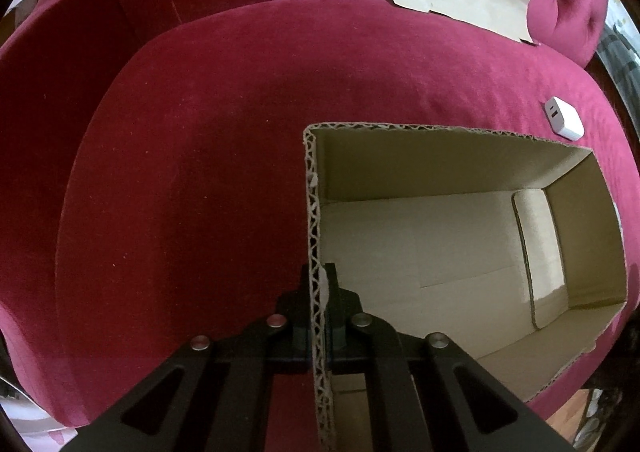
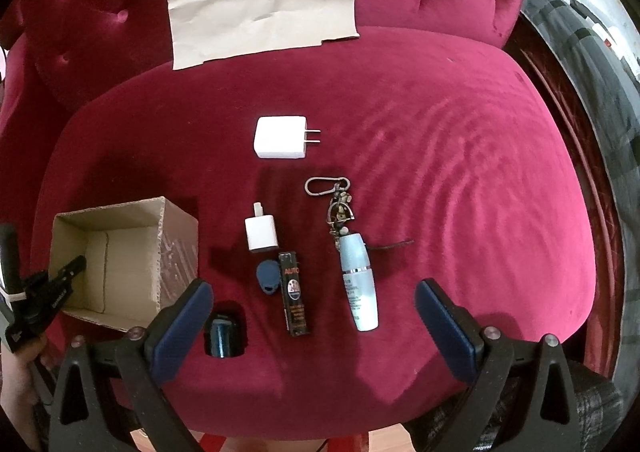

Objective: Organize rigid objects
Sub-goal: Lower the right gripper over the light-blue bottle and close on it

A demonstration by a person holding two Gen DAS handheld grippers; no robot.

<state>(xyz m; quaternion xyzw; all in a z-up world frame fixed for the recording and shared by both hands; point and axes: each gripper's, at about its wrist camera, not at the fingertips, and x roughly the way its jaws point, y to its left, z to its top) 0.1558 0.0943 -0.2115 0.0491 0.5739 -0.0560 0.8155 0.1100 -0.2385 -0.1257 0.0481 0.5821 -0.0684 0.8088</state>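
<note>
While the left gripper pinches shut on the open corrugated brown cardboard box's wall atop a plush crimson velvet seat, the right gripper gapes wide w/ nothing held, above a black rectangular lighter & pale-blue cylindrical bottle.

Home living room: tufted crimson velvet armchair, wood floor beneath, household oddments on seat.

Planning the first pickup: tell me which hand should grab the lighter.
Right. The right gripper hangs open over the lighter; the left gripper is clamped on the box wall.
</note>
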